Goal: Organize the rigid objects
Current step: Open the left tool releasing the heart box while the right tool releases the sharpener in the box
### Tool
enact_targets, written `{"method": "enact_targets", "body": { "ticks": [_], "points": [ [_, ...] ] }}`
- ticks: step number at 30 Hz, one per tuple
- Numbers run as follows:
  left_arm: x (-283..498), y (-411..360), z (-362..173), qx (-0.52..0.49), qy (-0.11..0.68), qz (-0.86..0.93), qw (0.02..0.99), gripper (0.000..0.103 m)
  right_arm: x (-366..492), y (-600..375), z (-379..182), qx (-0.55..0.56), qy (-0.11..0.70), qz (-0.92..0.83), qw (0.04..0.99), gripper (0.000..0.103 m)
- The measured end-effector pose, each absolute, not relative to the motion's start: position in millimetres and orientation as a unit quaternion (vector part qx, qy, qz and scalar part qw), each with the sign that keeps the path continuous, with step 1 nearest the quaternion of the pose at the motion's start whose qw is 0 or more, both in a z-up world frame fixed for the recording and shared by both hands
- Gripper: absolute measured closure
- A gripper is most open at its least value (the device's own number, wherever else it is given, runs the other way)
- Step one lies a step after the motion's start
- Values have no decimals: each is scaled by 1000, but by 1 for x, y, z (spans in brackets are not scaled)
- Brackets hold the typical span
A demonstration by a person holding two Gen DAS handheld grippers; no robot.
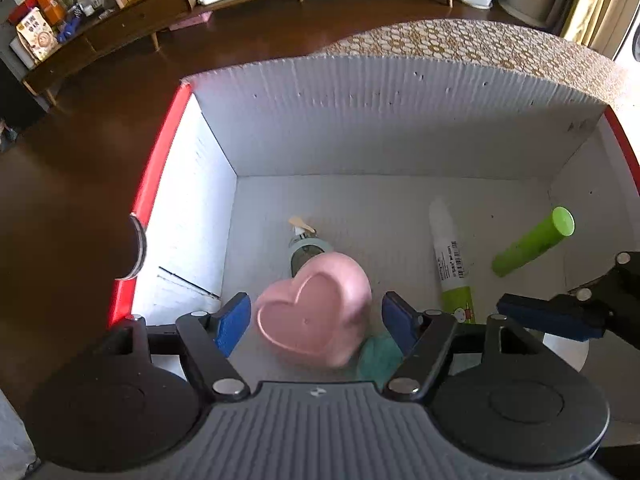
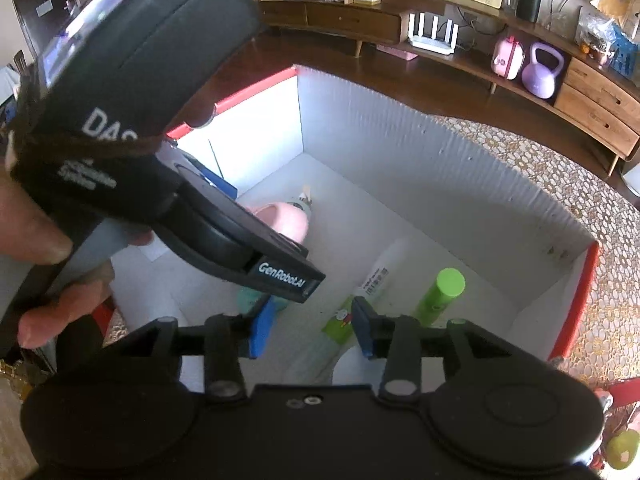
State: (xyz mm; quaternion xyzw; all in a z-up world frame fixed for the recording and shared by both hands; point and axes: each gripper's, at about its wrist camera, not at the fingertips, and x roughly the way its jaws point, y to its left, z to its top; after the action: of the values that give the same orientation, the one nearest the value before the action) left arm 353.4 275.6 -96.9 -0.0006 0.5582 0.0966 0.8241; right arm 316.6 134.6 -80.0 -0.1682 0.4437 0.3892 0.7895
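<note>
**Two grippers over one open box, pink heart between the left jaws**

Two handheld grippers point steeply down into a white corrugated box (image 1: 400,120) with red-edged rims. The box sits on a patterned cloth (image 1: 480,40).

Left gripper (image 1: 316,318): jaws wide. Its blue pads (image 1: 232,322) stand on either side of a pink heart-shaped dish (image 1: 316,308), with visible gaps on both sides; no contact seen. The dish looks slightly blurred, tilted, and lies in the near left part of the box, above a small pump bottle (image 1: 306,248) and a teal object (image 1: 378,354) on the box floor. Whether the dish rests on them I cannot tell.

Right gripper (image 2: 310,330): jaws part open, nothing between the blue pads (image 2: 262,330). It hangs over the near right part of the box. A hand (image 2: 44,248) grips the left gripper's body at the left of the right wrist view.

Other contents, lying on the floor toward the right side: a white tube with a green end (image 1: 450,264) and, just beside it but apart, a green cylinder (image 1: 534,242). A white rounded item (image 2: 352,364) sits below the right pads, partly hidden.

Background: a long wooden cabinet (image 2: 360,20) on a dark wooden floor (image 1: 80,180), carrying a purple kettlebell (image 2: 542,72).
</note>
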Motion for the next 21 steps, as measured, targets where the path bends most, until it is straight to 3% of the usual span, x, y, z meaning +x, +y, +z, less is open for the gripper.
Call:
{"method": "enact_targets", "body": {
  "ticks": [11,21],
  "points": [
    [328,258,-69,7,517,97,850,29,293,114,-52,-152,419,399,801,56],
    [298,239,-26,3,464,107,879,29,273,74,-21,-111,393,404,819,42]
  ]
}}
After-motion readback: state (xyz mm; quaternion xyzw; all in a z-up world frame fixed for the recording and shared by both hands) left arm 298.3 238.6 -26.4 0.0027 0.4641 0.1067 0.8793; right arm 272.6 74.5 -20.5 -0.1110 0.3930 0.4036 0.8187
